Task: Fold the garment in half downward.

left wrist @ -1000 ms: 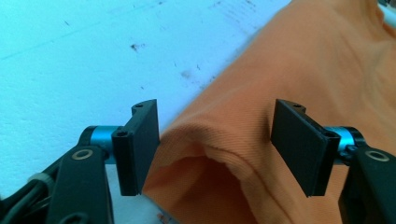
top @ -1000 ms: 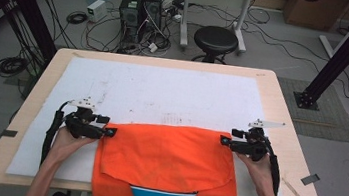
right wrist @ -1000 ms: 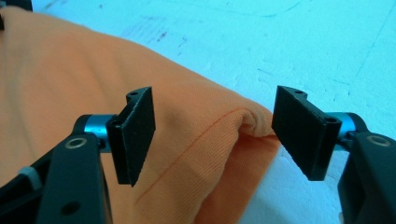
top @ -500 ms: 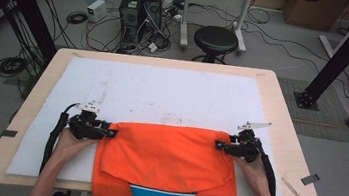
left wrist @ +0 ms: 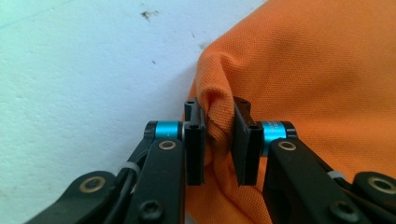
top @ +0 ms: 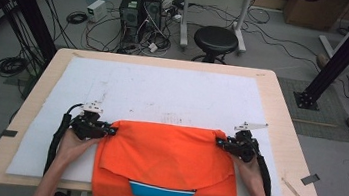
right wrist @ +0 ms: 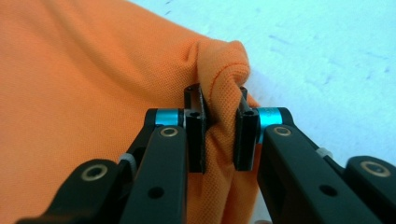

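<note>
- On the white foam-covered table [top: 164,86], near its front edge, my folded orange knit shirt [top: 164,162] lies flat.
- My left gripper [top: 108,131] fingers, just closing, pinch its left corner.
- My right gripper [top: 221,143] fingers, just closing, pinch its right corner.

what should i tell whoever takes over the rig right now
Left gripper: jaws have just been closing and now pinch a bunched fold at the far left corner of the orange shirt.
Right gripper: the same, jaws just closed on a fold at the far right corner.
Shirt: lies on the white mat at the near edge of the table. Its far edge is folded over toward the person, and a blue band shows at the near side.
Done: both corners gripped.
Left: probably lift or pull both corners together for the next fold, keeping the two hands level.
</note>
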`<state>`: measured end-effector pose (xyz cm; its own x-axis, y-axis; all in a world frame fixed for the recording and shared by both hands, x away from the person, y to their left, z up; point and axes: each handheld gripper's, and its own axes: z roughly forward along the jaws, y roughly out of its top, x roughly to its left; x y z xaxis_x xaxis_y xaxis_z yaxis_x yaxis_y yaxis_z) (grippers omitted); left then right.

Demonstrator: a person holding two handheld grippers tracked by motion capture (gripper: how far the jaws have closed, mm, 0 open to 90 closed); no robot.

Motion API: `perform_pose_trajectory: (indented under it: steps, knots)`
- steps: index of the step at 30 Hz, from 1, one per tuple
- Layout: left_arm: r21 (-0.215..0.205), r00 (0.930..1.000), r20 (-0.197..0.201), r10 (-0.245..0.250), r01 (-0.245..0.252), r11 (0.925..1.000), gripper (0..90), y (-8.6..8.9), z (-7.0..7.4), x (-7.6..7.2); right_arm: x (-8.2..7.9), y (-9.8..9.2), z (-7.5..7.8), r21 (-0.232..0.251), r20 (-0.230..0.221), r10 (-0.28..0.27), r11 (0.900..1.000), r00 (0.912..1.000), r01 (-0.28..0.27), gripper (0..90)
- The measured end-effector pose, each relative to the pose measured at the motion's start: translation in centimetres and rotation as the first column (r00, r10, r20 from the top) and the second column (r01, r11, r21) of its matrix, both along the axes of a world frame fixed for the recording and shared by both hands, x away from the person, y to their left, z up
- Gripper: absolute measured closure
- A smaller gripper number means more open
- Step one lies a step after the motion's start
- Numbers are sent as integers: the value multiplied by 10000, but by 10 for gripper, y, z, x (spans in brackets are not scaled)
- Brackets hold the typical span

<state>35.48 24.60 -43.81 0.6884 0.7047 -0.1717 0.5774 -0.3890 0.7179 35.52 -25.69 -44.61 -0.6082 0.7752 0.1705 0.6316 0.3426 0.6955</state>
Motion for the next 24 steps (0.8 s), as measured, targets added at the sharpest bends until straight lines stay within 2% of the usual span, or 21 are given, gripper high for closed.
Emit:
perform_pose_trajectory:
  steps: [1, 2, 3, 4, 6, 9, 10, 11, 12, 13, 16, 17, 19, 22, 24]
  knots:
    - [-215, 9997, -30, 252, -252, 9995, 773, 1, -2, 3, 4, 2, 1, -175, 201, -50, 9998, 9998, 53, 812]
    - [-215, 9997, -30, 252, -252, 9995, 774, 1, -2, 3, 4, 2, 1, -175, 201, -50, 9998, 9998, 53, 812]
    - [-431, 9988, -129, 466, -471, 9980, 774, 2, -3, 6, 9, 5, 2, -446, 142, -278, 9986, 9995, 284, 814]
    - [-431, 9988, -129, 466, -471, 9980, 774, 2, -3, 6, 12, 7, 2, -514, 112, -295, 9982, 9995, 301, 815]
    - [-368, 9980, -235, 582, -590, 9976, 774, 2, -2, 10, 15, 8, 3, -555, 86, -329, 9979, 9994, 333, 815]
    - [86, 9971, -311, 694, -692, 9976, 774, -3, 1, 22, 24, 9, 3, -576, -24, -421, 9975, 9991, 419, 815]
    - [86, 9971, -311, 694, -692, 9976, 773, -3, 1, 22, 24, 9, 3, -576, -24, -421, 9975, 9991, 419, 815]
    - [-97, 9964, -263, 802, -805, 9967, 773, -3, -1, 26, 28, 10, 4, -634, -34, -504, 9967, 9987, 501, 816]
    - [-97, 9964, -263, 802, -805, 9967, 773, -3, -1, 26, 28, 10, 4, -634, -34, -504, 9967, 9987, 501, 816]
    - [-370, 9956, -339, 874, -886, 9954, 773, 0, -3, 30, 33, 13, 5, -816, 8, -523, 9953, 9986, 522, 816]
    - [-528, 9943, -305, 1021, -1036, 9932, 774, 1, -4, 32, 39, 15, 5, -857, 29, -542, 9948, 9985, 542, 816]
    - [-468, 9938, -332, 1064, -1079, 9931, 773, 1, -4, 35, 46, 17, 5, -804, 11, -597, 9950, 9982, 596, 816]
    - [-364, 9932, -339, 1113, -1126, 9930, 774, -1, -3, 38, 48, 17, 5, -809, -15, -638, 9947, 9980, 634, 816]
    - [318, 9935, -91, 1135, -1131, 9931, 774, -9, 1, 50, 58, 20, 6, -869, -21, -748, 9934, 9972, 744, 817]
    - [272, 9929, -175, 1174, -1169, 9928, 774, -9, 1, 54, 60, 21, 6, -880, -11, -797, 9930, 9968, 793, 816]
